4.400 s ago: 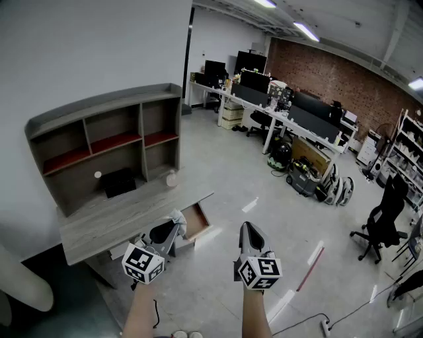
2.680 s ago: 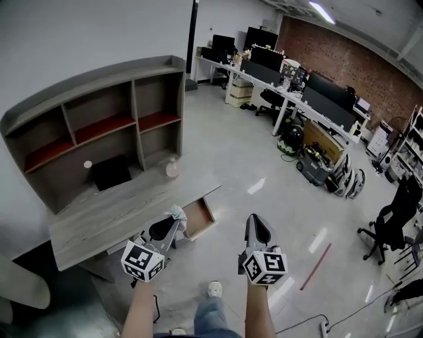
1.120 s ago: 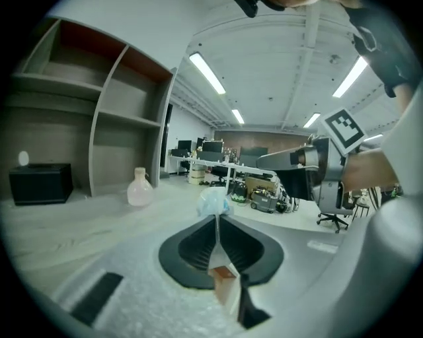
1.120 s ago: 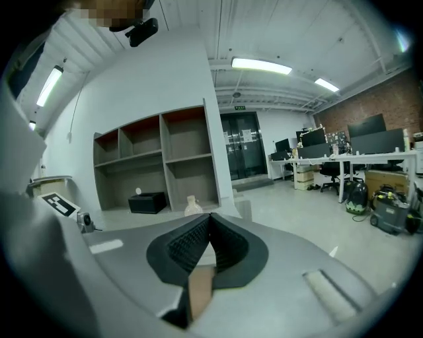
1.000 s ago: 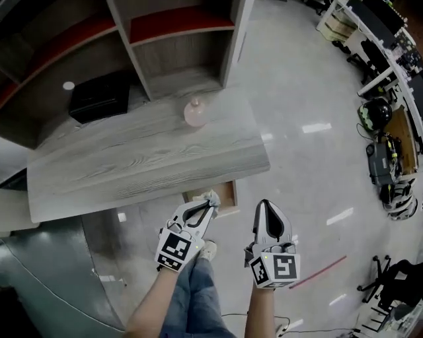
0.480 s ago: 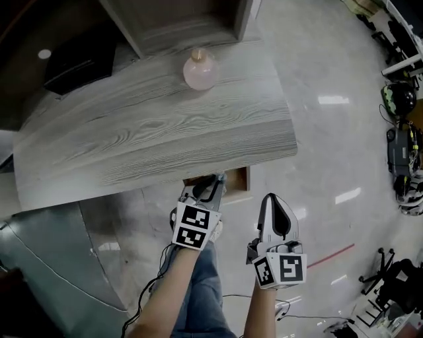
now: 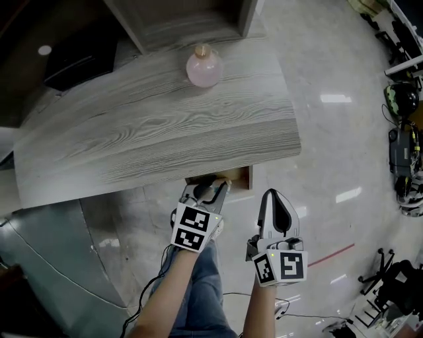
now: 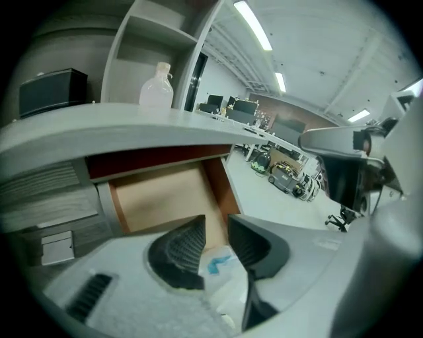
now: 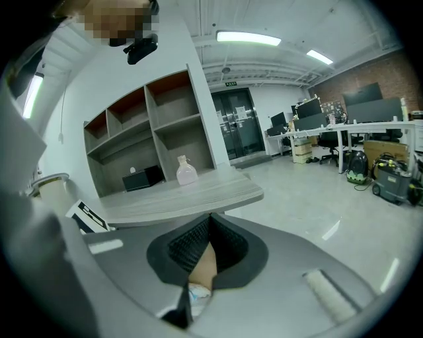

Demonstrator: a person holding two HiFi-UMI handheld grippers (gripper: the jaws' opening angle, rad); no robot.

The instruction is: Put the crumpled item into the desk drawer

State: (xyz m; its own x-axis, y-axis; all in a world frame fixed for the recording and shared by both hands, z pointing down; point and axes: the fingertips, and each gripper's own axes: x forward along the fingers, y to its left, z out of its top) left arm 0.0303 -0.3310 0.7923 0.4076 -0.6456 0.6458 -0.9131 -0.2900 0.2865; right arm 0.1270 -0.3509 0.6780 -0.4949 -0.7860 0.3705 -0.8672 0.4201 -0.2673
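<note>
The desk drawer (image 8: 165,198) stands pulled out under the grey desk top (image 7: 152,132), its tan inside facing my left gripper (image 8: 216,221). That gripper's jaws are opening and stand apart over the drawer's front. The crumpled white item with a blue mark (image 8: 217,263) shows in the gap between them, and the pads do not press on it. In the head view the left gripper (image 7: 218,187) reaches the drawer (image 7: 241,177) at the desk's front edge; the item is hidden there. My right gripper (image 7: 276,197) hangs beside it, shut and empty, tips together (image 9: 210,219).
A pink bottle (image 7: 201,68) stands on the desk near the shelf unit (image 7: 192,20), with a black box (image 7: 66,63) to its left. A person's legs and a shoe are below the grippers. Polished floor lies to the right, and office desks (image 9: 344,132) stand far off.
The left gripper has moved forward to the drawer under the desk edge and its jaws have spread apart. The white item no longer shows at its tips. The right gripper stays shut alongside.
</note>
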